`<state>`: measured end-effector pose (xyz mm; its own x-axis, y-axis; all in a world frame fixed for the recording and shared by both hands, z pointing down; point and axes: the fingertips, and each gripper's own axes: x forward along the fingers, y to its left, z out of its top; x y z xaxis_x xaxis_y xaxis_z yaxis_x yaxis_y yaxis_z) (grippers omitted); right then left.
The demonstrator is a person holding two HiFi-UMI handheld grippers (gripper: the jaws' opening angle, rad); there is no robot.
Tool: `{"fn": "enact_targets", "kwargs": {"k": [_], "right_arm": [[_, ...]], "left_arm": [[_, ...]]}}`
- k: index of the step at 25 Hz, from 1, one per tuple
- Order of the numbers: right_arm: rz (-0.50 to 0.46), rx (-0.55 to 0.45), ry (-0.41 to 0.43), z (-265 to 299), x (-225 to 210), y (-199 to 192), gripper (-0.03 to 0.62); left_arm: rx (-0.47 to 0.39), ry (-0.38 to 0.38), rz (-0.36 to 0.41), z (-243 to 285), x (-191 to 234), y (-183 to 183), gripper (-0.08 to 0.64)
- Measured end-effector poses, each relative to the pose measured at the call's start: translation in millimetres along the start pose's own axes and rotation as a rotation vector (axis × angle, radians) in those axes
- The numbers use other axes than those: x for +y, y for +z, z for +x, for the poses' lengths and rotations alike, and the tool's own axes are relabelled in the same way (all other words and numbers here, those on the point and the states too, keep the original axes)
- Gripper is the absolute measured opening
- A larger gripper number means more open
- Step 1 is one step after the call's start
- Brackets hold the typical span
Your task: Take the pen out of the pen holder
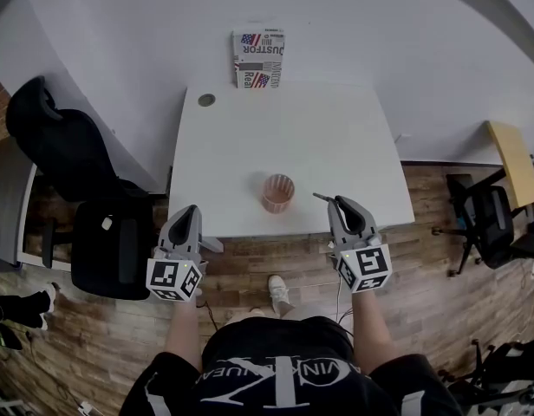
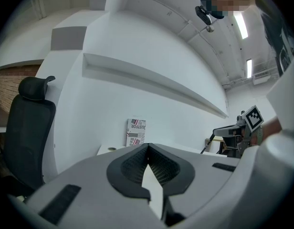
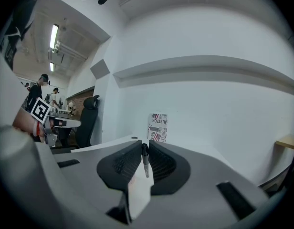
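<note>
A translucent pink pen holder (image 1: pixel 278 192) stands near the front edge of the white table (image 1: pixel 284 137). My right gripper (image 1: pixel 338 200) hovers just to its right, over the table's front edge, shut on a thin dark pen (image 1: pixel 322 198) that sticks out toward the holder. In the right gripper view the pen (image 3: pixel 145 157) stands upright, pinched between the ribbed pads of the right gripper (image 3: pixel 144 144). My left gripper (image 1: pixel 191 208) hangs off the table's front left corner; its jaws meet with nothing between them (image 2: pixel 147 147). Seen from the left gripper view, the pen (image 2: pixel 207 144) slants down from the right gripper.
A printed box (image 1: pixel 259 59) leans against the wall at the table's back edge, with a small round disc (image 1: pixel 206 100) at the back left corner. Black office chairs (image 1: pixel 68 146) stand to the left. A yellow side table (image 1: pixel 512 161) and another chair (image 1: pixel 484 215) are on the right.
</note>
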<state>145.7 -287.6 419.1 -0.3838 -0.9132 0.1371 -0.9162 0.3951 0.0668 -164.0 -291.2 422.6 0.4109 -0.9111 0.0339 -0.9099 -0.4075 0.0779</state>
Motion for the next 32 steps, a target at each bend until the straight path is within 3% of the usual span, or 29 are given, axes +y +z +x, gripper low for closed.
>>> {"fn": "enact_targets", "kwargs": {"k": [32], "right_arm": [[0.009, 0.018, -0.034, -9, 0, -11, 0.055]], "left_arm": [[-0.01, 0.024, 0.004, -12, 19, 1, 0.014]]}}
